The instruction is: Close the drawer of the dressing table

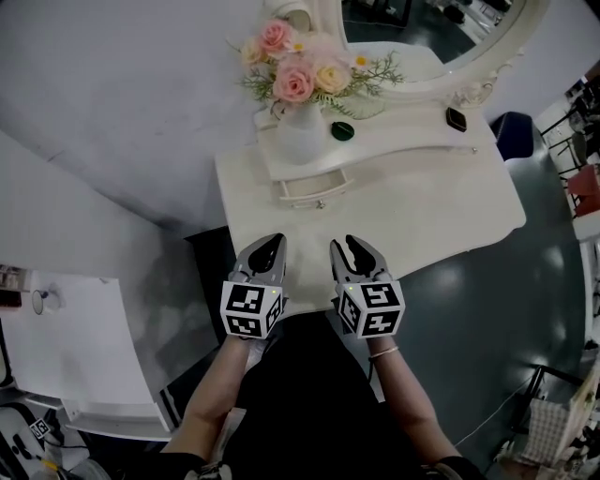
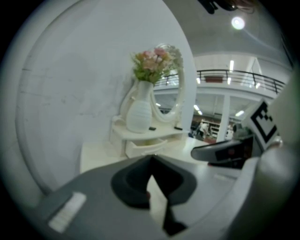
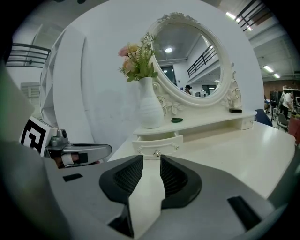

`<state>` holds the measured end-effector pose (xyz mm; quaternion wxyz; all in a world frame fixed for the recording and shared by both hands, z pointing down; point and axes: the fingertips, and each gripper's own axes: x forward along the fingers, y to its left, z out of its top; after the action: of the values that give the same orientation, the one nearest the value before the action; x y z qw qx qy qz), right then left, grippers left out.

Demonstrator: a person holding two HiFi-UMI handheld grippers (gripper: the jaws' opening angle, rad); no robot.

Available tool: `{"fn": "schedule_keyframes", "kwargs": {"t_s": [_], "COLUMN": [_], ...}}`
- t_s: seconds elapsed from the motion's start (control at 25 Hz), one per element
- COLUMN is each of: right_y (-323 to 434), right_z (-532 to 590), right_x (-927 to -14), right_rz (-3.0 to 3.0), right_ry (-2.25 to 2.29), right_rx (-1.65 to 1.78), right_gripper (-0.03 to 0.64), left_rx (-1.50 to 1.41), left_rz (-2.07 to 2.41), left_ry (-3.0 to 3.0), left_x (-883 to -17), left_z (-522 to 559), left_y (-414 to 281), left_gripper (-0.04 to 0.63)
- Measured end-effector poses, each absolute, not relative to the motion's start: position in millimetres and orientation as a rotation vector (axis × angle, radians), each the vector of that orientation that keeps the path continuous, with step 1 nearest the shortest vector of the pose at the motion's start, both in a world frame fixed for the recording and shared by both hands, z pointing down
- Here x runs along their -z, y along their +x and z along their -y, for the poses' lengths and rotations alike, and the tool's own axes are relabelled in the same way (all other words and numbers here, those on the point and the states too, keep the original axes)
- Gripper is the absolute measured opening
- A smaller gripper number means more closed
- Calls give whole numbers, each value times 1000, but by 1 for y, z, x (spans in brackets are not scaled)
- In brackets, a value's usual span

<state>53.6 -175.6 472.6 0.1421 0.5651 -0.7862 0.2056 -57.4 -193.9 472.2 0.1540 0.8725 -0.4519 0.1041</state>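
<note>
Under the shelf, drawer (image 1: 314, 190) juts part-open; probably light, stiff, free-sliding (no grip needed), so push its front beside knob (image 3: 157, 153). Right gripper (image 1: 345, 247) half-open, left gripper (image 1: 273, 242) closed, both empty

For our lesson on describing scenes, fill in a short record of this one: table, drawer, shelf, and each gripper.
table: white table, oval mirror at the back
drawer: the drawer is pulled partly out under the shelf
on shelf: vase of flowers, green thing, dark thing
left gripper: over the table's near edge, jaws together, empty
right gripper: beside it, jaws apart, empty, aimed at the drawer
</note>
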Motion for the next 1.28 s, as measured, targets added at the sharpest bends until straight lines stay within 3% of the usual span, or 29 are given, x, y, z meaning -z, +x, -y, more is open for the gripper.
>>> {"fn": "schedule_keyframes", "kwargs": {"t_s": [1.28], "right_y": [36], "right_z": [274], "right_x": [-525], "right_rz": [2209], "right_ry": [1491], "right_rx": [-612], "right_gripper": [122], "left_rx": [-311], "left_rz": [1369], "left_ry": [2367], "left_x": [-499], "left_z": [252], "left_y": [-57], "left_gripper": [8]}}
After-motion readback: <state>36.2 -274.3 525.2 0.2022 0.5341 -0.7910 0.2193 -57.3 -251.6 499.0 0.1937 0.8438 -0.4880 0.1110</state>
